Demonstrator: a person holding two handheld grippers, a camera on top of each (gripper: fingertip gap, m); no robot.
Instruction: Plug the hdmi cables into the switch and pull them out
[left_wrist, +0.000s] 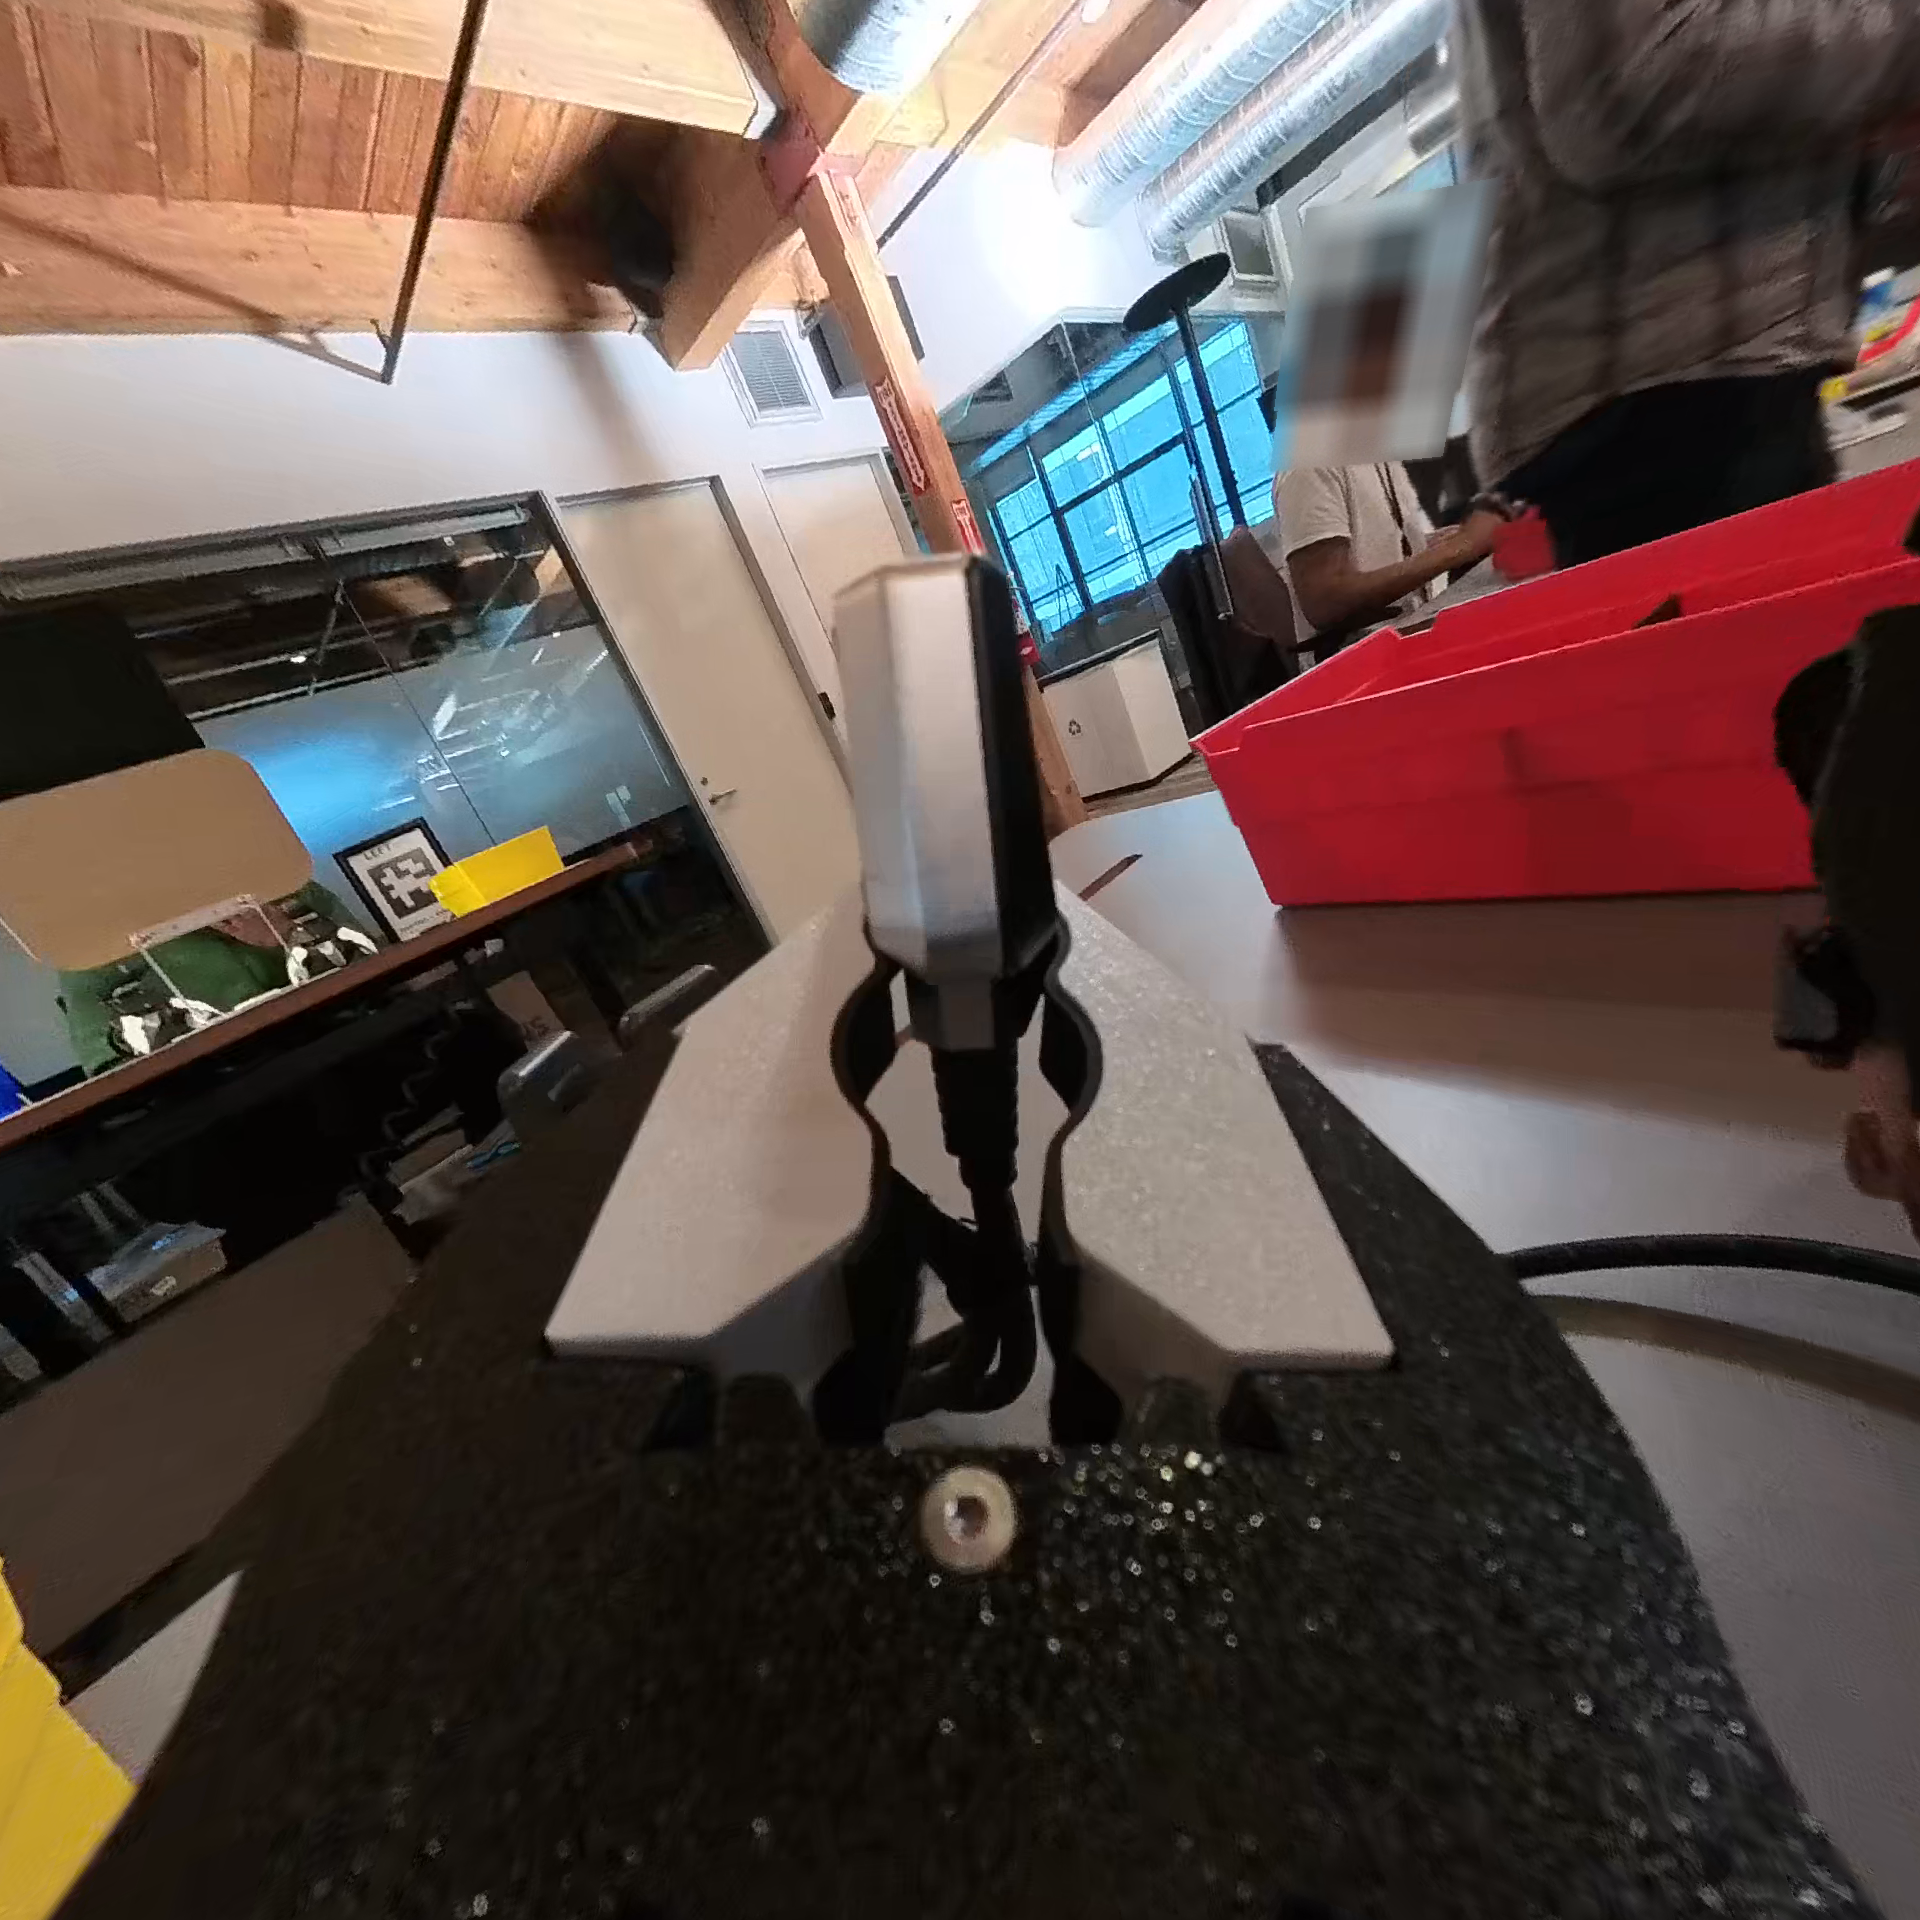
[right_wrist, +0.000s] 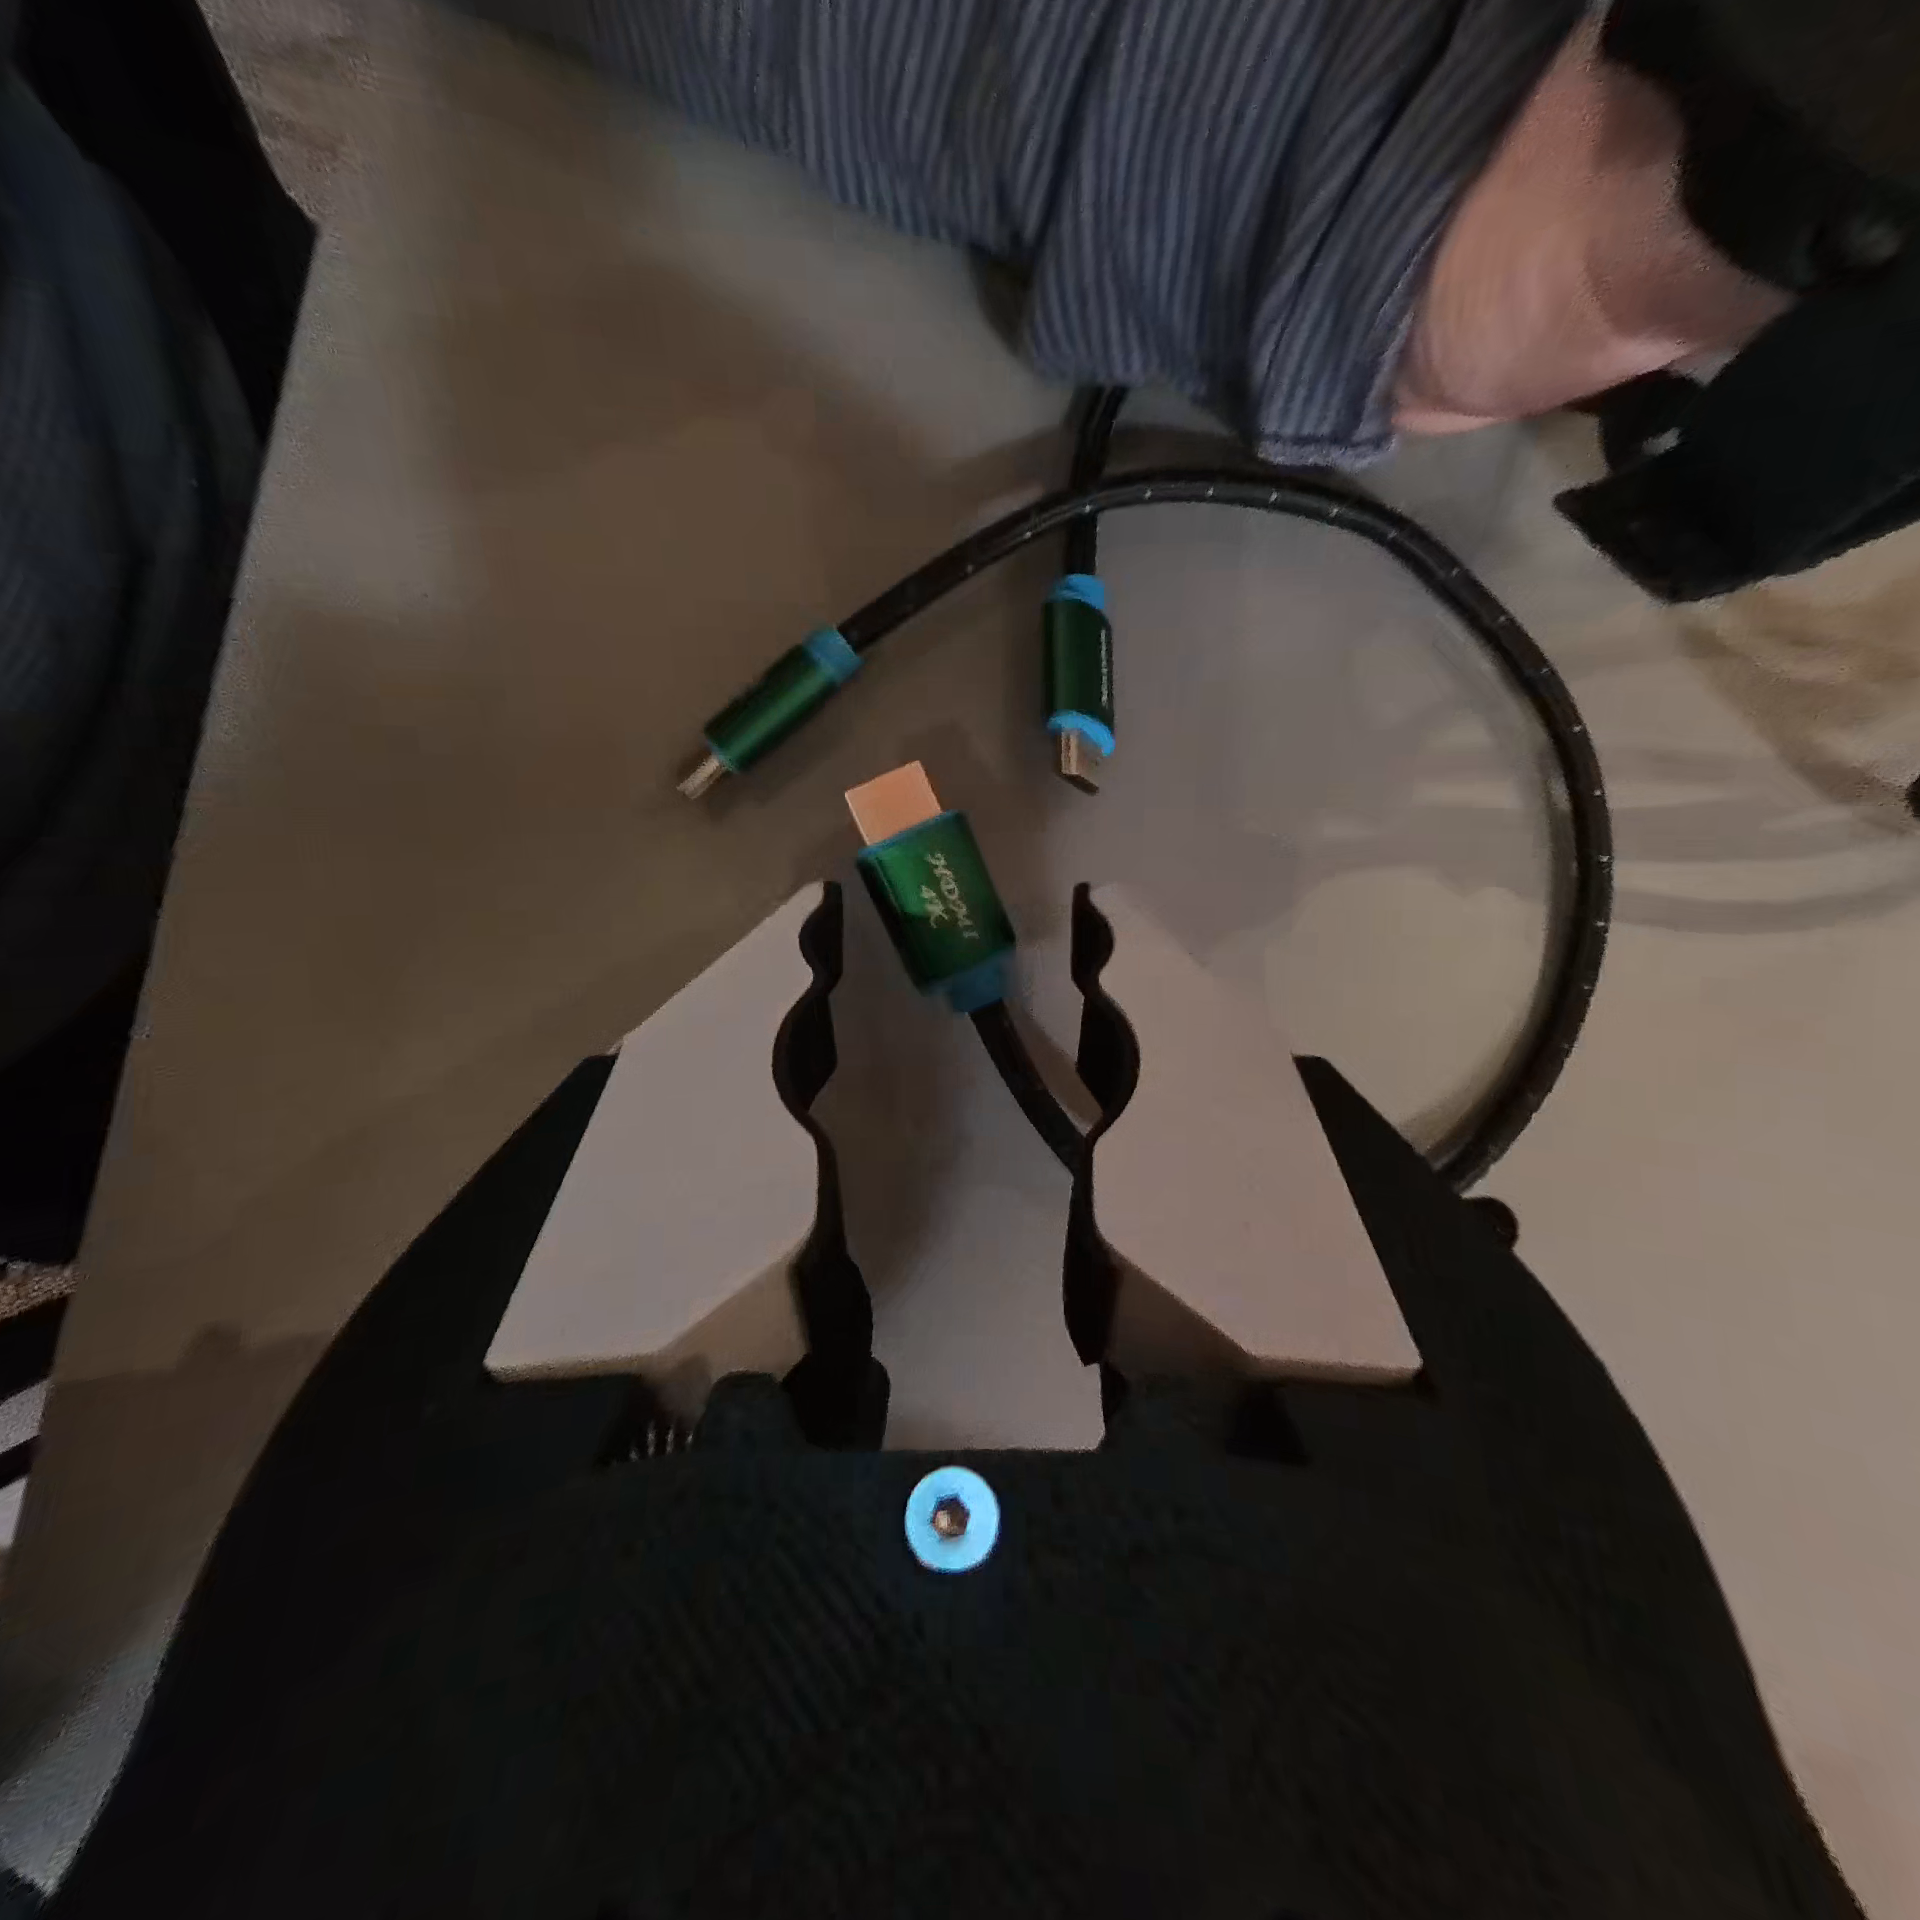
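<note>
In the left wrist view, my left gripper (left_wrist: 961, 966) is shut on the lower end of a silver HDMI switch (left_wrist: 925, 769) and holds it upright above the table. The switch's black lead (left_wrist: 977, 1143) hangs down between the fingers. In the right wrist view, my right gripper (right_wrist: 956, 899) is open and looks down at the table. A green HDMI plug with a blue collar (right_wrist: 935, 904) lies between its fingertips, untouched by either. Two more green plugs (right_wrist: 774, 707) (right_wrist: 1081, 686) lie just beyond it. Their black braided cable (right_wrist: 1558, 748) loops to the right.
A red bin (left_wrist: 1507, 769) stands on the table to the right of the switch. A black cable (left_wrist: 1714, 1247) runs along the table. A yellow bin (left_wrist: 42, 1766) is at the lower left. A striped sleeve (right_wrist: 1039, 156) and hand (right_wrist: 1558, 301) are beyond the plugs. Left tips to right tips: about 20 cm.
</note>
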